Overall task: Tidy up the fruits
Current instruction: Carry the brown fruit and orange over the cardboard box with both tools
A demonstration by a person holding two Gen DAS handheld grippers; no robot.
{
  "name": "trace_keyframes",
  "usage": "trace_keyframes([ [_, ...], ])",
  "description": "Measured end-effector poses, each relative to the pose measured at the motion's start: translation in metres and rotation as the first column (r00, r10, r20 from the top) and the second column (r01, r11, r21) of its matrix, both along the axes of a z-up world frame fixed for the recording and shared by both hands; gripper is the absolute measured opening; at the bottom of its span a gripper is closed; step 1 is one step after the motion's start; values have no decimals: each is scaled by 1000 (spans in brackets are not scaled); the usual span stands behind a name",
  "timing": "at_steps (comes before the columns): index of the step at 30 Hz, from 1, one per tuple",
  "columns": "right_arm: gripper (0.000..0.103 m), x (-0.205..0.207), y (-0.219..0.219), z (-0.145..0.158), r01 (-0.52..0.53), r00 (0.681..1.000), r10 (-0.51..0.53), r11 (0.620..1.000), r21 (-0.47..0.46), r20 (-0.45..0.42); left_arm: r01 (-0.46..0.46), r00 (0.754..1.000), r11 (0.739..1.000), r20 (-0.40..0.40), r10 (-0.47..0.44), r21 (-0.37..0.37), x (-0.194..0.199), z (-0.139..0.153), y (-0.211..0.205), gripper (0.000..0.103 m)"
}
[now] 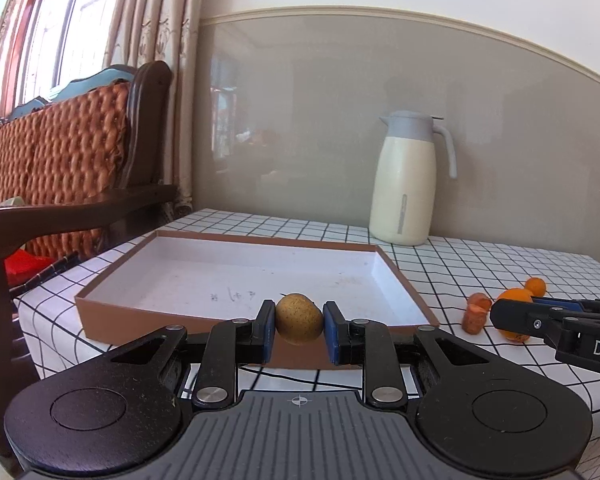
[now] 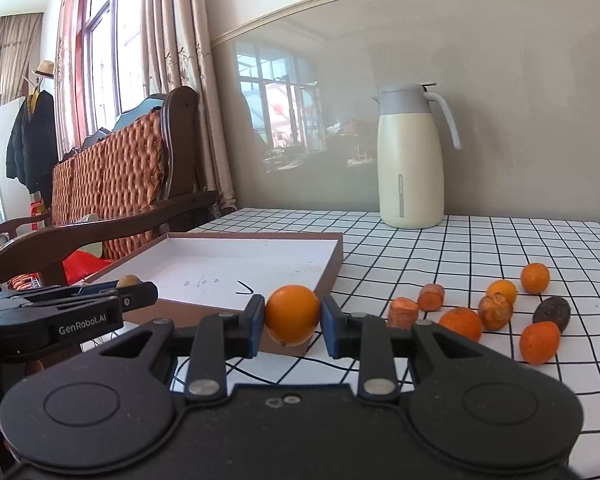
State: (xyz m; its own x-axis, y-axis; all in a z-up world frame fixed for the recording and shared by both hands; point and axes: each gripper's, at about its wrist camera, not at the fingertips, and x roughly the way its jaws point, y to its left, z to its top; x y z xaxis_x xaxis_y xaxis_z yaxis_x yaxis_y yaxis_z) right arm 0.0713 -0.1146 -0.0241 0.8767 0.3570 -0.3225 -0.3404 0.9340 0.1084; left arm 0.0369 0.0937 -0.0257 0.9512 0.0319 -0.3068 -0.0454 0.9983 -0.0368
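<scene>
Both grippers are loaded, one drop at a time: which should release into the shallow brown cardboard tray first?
Left, probably: its speckled yellow-brown fruit sits centred at the brown tray near wall.

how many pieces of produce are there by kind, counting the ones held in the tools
round orange fruits: 5
orange carrot chunks: 2
yellow-brown speckled fruit: 1
dark brown oval fruit: 1
rough brownish-orange fruit: 1
total: 10

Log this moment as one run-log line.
left gripper: shut on brownish fruit | right gripper: shut on orange | tray: empty | loose fruit on tablecloth
</scene>
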Motion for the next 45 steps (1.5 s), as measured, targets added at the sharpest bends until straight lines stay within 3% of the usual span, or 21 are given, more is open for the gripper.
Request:
trace_keyframes([
  [18, 21, 39, 42, 14, -72, 995, 74, 997, -31, 66, -176, 984, 984, 28, 176, 6, 28, 11, 77, 26],
  [29, 21, 66, 51, 9, -46, 994, 53, 996, -75, 99, -257, 966, 966, 19, 257, 4, 59, 7, 107, 26],
  [45, 22, 107, 52, -14, 12, 1000, -14, 997, -79, -18, -284, 957, 959, -63, 284, 9, 87, -9, 116, 26],
])
